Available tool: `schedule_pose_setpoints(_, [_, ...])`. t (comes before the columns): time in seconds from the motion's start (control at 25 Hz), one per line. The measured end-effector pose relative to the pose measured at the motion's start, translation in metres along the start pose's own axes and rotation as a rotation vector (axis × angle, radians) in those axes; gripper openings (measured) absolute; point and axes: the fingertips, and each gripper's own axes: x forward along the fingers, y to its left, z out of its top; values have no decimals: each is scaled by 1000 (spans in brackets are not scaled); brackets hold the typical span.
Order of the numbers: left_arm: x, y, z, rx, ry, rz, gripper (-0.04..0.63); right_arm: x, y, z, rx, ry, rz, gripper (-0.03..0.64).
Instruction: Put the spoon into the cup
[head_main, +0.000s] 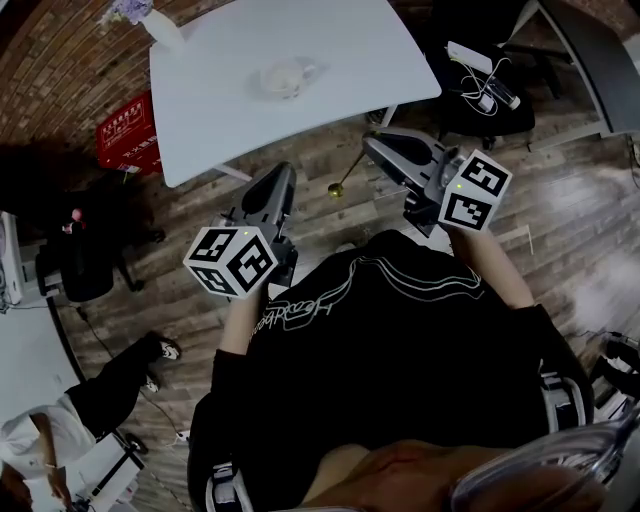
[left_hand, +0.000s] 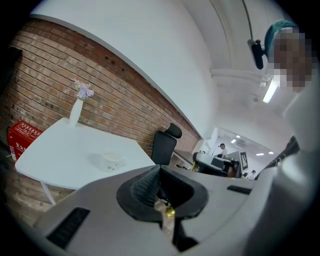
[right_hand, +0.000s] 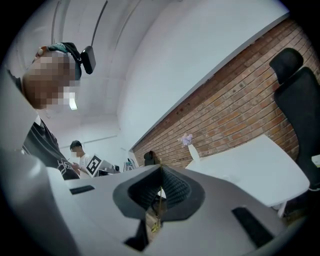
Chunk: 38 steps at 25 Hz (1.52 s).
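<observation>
A white cup (head_main: 285, 78) stands on the white table (head_main: 210, 110), also seen in the left gripper view as the cup (left_hand: 111, 161) on the table (left_hand: 55, 155). Both grippers are over the wooden floor, short of the table's near edge. My right gripper (head_main: 372, 148) is shut on the handle of a thin gold spoon (head_main: 340, 185), whose bowl hangs down to the left. In the right gripper view the spoon (right_hand: 158, 202) runs upright between the right gripper's (right_hand: 160, 192) closed pads. My left gripper (head_main: 284, 176) looks shut and empty, as its own view (left_hand: 159, 176) shows.
A white vase with purple flowers (head_main: 158, 22) stands at the table's far left corner. A red box (head_main: 125, 130) sits on the floor left of the table. Black office chairs (head_main: 480, 90) stand to the right. A person (head_main: 70, 420) stands at the lower left.
</observation>
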Motion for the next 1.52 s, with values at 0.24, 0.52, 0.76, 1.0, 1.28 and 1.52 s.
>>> schedule_pose_setpoints(0.24, [33,23,13,-17,16,9,3,18,-40,11,21,1,-5,-2])
schedule_pose_setpoints(0.52, [78,56,51,-31,18,41,3,59,-98,41,28,13,20,-2])
schedule_pose_setpoints(0.76, [115,91,74,-48,16,86,3,98,-150,64,45,15,45,-2])
schedule_pose_setpoints(1.0, [135,136,92,-84,10,148,3,152,-190,75,60,45,89,-2])
schedule_pose_setpoints(1.28, [144,163,100,-111,-11,191,3,193,-216,71,75,69,122,-2])
schedule_pose_setpoints(1.52, [147,163,100,-111,-30,196,3,202,-218,69,55,75,135,-2])
